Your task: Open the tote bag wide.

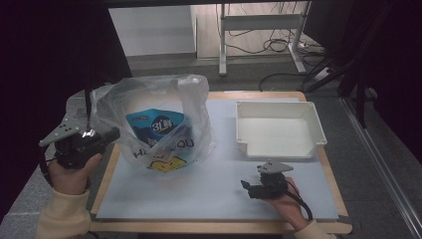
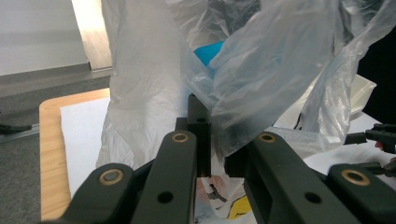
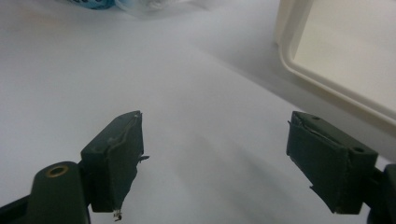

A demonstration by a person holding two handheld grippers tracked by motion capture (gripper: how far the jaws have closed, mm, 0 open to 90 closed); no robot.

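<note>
Up close, left hand-held gripper [image 2: 212, 140] pinches plastic bag [image 2: 261, 70].

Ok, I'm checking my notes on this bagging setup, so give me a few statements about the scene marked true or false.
1. The left gripper is shut on the plastic bag. True.
2. The right gripper holds the white tray. False: its jaws stand open over the bare mat, holding nothing.
3. A blue packet sits inside the bag. True.
4. The tray is full. False: it is empty.
</note>
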